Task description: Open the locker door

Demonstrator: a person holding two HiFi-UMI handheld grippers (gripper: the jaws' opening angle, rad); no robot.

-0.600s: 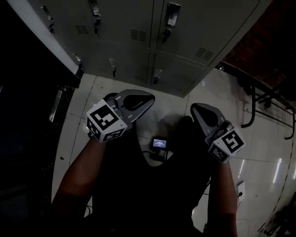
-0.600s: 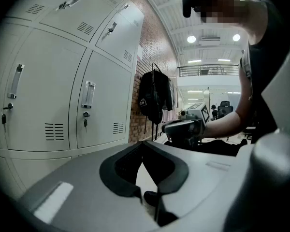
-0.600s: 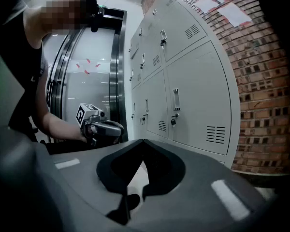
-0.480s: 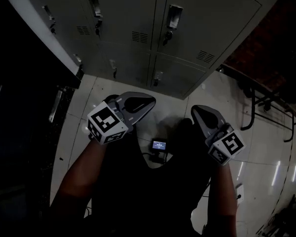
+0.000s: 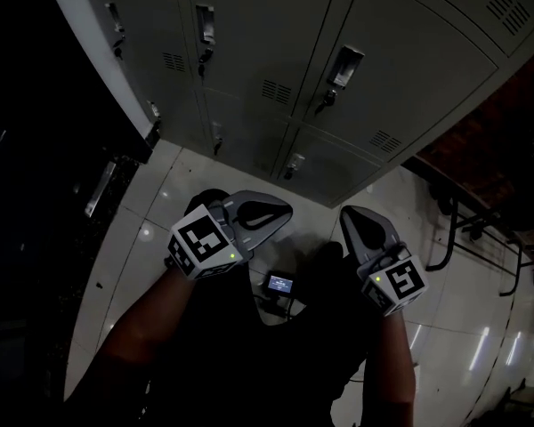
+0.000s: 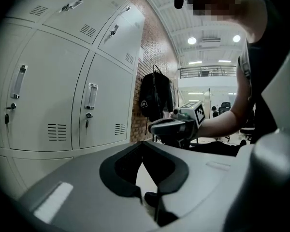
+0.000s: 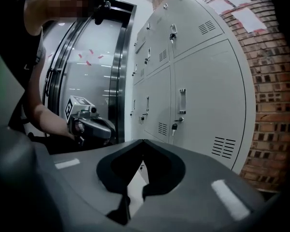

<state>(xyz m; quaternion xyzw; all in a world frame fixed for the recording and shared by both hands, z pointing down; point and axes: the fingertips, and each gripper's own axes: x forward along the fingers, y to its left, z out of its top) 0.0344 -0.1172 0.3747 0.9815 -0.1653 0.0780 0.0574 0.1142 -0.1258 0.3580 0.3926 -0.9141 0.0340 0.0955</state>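
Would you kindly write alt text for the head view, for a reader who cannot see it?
Two hand-held grippers, the left gripper and the right gripper, both shut and empty, are held side by side short of a bank of grey lockers with every visible door closed. A glossy tiled floor lies below them.

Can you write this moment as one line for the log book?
phase: not yet reaching | left gripper: shut, empty | right gripper: shut, empty | lockers: doors in view closed, untouched

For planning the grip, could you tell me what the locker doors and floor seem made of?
Locker doors: probably painted sheet metal, matte grey; punched vent slots suggest it. Floor: glossy pale tiles, likely ceramic; joints and lamp reflections show.
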